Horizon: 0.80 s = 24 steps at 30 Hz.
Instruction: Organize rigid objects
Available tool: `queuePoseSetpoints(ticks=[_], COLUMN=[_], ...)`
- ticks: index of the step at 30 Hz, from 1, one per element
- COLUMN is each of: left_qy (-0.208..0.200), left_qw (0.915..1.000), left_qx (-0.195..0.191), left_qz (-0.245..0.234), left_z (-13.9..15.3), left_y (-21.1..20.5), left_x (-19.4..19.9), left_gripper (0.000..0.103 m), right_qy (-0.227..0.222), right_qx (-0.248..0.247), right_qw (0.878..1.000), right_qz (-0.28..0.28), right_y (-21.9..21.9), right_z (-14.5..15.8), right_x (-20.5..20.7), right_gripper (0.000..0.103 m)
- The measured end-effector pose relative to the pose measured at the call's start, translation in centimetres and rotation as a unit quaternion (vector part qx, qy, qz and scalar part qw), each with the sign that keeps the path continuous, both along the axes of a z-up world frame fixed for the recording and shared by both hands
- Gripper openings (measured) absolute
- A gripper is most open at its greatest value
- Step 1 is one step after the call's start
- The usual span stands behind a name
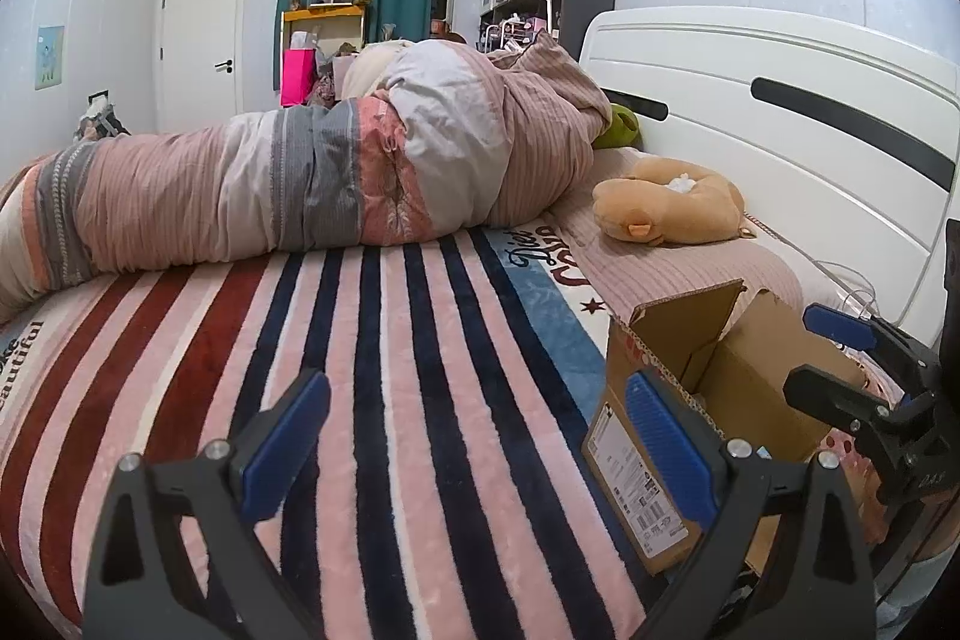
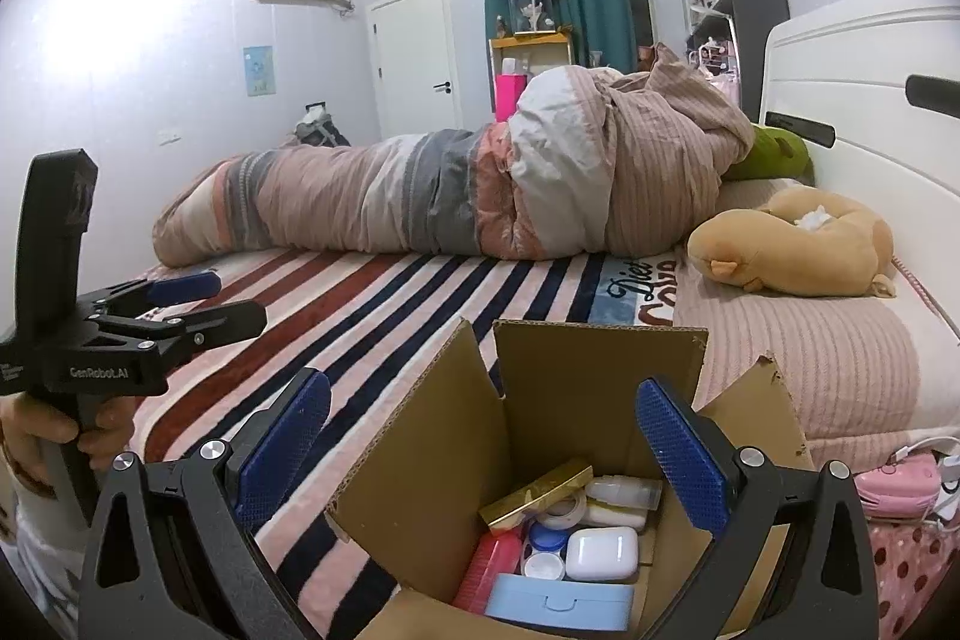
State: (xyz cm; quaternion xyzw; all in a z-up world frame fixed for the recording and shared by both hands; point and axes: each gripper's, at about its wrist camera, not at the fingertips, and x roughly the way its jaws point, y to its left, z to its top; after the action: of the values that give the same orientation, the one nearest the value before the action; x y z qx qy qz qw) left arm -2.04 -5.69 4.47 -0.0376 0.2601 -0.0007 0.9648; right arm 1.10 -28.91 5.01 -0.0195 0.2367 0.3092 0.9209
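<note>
An open cardboard box [image 2: 570,388] stands on the striped bed; it also shows in the left wrist view [image 1: 720,388]. Inside lie a gold bar-shaped box [image 2: 534,496], a white earbud case [image 2: 602,553], a light blue case [image 2: 558,604], a red bottle [image 2: 486,568], a tape roll [image 2: 564,511] and small round containers. My right gripper [image 2: 483,445] is open and empty, hovering over the box's opening. My left gripper [image 1: 477,436] is open and empty above the bedspread, left of the box. Each gripper shows in the other's view: the right [image 1: 840,358], the left [image 2: 204,298].
A rolled striped duvet [image 1: 300,178] lies across the bed behind. A tan plush toy [image 2: 792,244] rests on the pink pillow [image 2: 810,358] by the white headboard [image 1: 780,100]. A pink item and cables [image 2: 900,484] sit at the right of the box.
</note>
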Motion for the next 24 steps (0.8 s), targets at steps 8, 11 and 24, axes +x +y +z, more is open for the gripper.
queuePoseSetpoints(ticks=[8, 11, 24], left_qy=[-0.002, -0.002, 0.004], left_qw=[1.0, 1.0, 0.9994], left_qx=[0.004, 0.0, 0.006], left_qz=[0.003, -0.004, -0.033], left_z=[-0.1, 0.1, 0.2], left_y=[0.0, 0.1, -0.5], left_x=[-0.2, -0.2, -0.3], left_gripper=[0.098, 0.098, 0.098], right_qy=[0.001, 0.007, 0.018], right_qx=[-0.003, -0.006, -0.005], right_qw=[1.0, 1.0, 0.999], right_qz=[-0.003, -0.01, -0.041], right_y=[0.1, 0.1, 0.4], right_z=[0.0, -0.1, 0.7], right_x=[0.1, 0.0, -1.6], right_gripper=[0.102, 0.102, 0.102])
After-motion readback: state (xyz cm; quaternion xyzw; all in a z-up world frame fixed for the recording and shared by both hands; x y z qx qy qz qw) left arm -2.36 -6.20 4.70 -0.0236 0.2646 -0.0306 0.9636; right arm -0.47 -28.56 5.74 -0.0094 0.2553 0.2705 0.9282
